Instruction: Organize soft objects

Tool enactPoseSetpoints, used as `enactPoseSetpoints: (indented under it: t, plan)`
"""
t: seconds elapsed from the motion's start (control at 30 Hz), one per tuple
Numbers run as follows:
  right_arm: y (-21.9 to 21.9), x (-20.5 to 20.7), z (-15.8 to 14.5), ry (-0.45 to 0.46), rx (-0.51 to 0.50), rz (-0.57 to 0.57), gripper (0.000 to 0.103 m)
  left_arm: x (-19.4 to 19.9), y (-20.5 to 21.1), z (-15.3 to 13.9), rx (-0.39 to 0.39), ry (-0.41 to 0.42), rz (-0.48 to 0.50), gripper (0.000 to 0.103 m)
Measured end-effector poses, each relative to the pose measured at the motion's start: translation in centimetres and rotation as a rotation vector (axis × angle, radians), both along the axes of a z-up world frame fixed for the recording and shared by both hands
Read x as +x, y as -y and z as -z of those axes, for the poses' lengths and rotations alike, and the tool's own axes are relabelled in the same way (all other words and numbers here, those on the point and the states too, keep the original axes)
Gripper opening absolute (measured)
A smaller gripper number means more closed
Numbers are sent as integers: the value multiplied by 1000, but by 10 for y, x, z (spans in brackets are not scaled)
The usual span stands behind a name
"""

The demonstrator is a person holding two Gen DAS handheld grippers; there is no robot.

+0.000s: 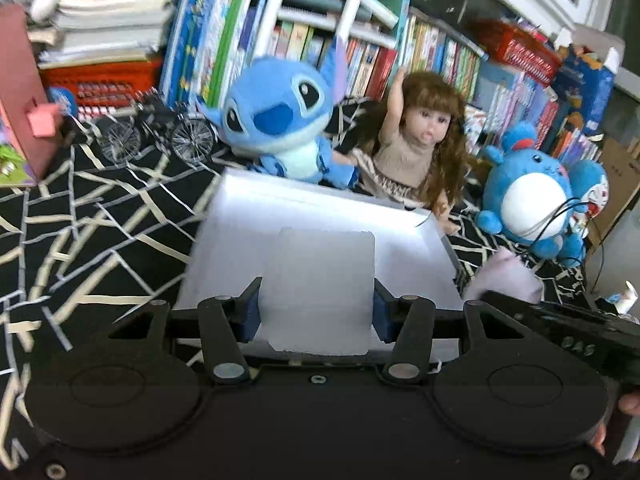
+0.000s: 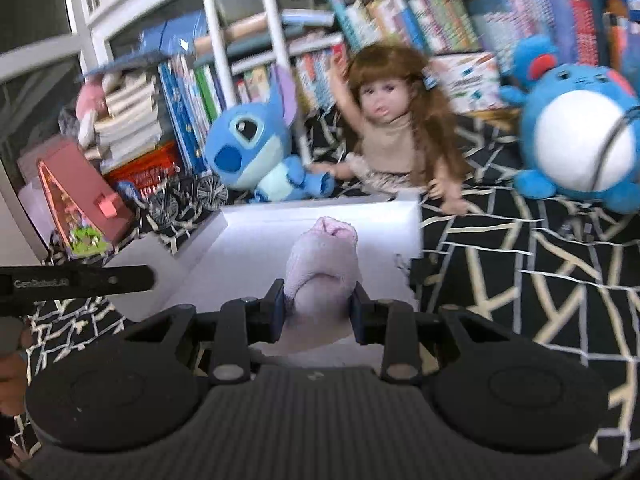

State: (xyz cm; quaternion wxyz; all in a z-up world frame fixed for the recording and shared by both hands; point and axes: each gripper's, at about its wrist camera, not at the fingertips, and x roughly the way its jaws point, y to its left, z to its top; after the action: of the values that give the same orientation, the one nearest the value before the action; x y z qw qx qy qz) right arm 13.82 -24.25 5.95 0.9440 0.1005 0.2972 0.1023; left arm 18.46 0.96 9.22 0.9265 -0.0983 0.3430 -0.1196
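The right hand-held gripper point(image 2: 318, 308) was clamped on a pale pink soft roll point(image 2: 324, 268) above the white tray point(image 2: 400, 216); it looked light and squashy, best pinched mid-body. The left hand-held gripper point(image 1: 318, 312) gripped a stiffer white foam block point(image 1: 324, 288) over that tray.

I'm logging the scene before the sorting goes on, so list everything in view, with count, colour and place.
White box: 1, white, open, centre of the patterned cloth.
White pad: 1, pale, between the left jaws.
Rolled soft cloth: 1, pale lilac, in the right jaws, above the box.
Stitch plush: 1, blue, behind the box.
Doll: 1, brown hair, beige dress, beside the Stitch plush.
Round plush: 1, blue and white, right of the doll.
Wire bicycle: 1, silver, left of the Stitch plush.
Books: many, mixed colours, along the back.
Left gripper: black, shut on the pad.
Right gripper: black, shut on the cloth.
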Motion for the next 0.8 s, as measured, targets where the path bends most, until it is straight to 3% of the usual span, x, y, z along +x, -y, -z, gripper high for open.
enactPoseSetpoints:
  t: [0.27,0.8]
  plan:
    - [-16,41,30,-117,-19,-11,37,46,32,39,69,-68,2,50]
    - [-24,56,52,-162,-29,-3,37,71,44,71,108,-146,-6,51]
